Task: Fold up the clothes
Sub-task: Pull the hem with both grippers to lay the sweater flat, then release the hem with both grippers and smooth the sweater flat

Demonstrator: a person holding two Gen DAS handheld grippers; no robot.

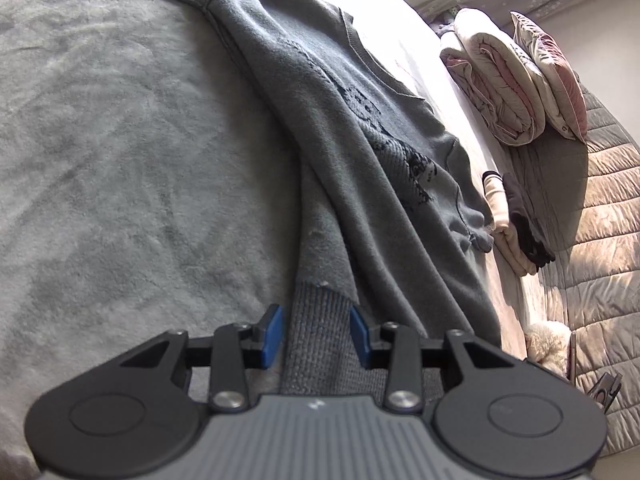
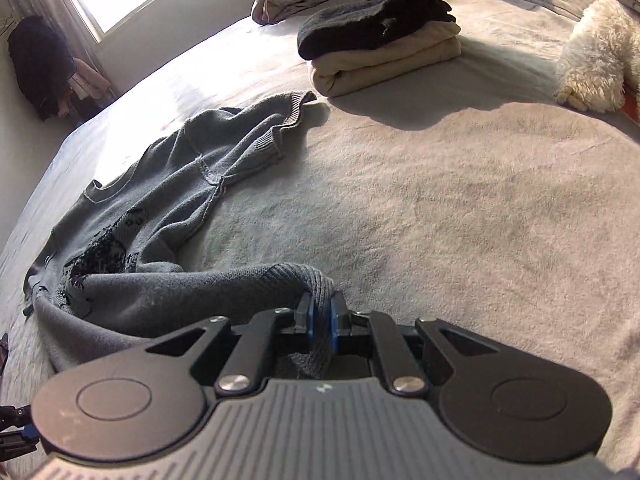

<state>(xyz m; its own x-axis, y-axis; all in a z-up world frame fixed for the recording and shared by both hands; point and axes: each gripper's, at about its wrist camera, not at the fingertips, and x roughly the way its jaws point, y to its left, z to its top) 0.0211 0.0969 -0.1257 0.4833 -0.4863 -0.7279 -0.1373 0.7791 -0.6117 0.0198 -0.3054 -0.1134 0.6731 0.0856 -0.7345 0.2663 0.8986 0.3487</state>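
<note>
While the right gripper (image 2: 320, 322) clamped the ribbed hem (image 2: 304, 280) of the grey sweater (image 2: 168, 184), the left gripper (image 1: 316, 330) straddled another hem stretch, blue pads parted, seemingly to spread it across the bed (image 2: 440, 220); folded clothes (image 2: 380, 36) lay beyond.

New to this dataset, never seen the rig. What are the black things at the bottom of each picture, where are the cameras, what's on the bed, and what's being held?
There is no robot arm: a person holds a two-finger gripper in each hand, and each carries a fisheye camera looking forward along its fingers. The black shapes are the grippers themselves.

The left wrist view shows the left gripper, jaws apart, with the ribbed hem of a grey sweater lying between its blue pads. It is not clamped.

The right wrist view shows the right gripper shut on another ribbed edge of the same grey sweater.

The sweater lies crumpled on a bed. Further back sit a stack of folded clothes, a rolled duvet and something white and fluffy.
</note>
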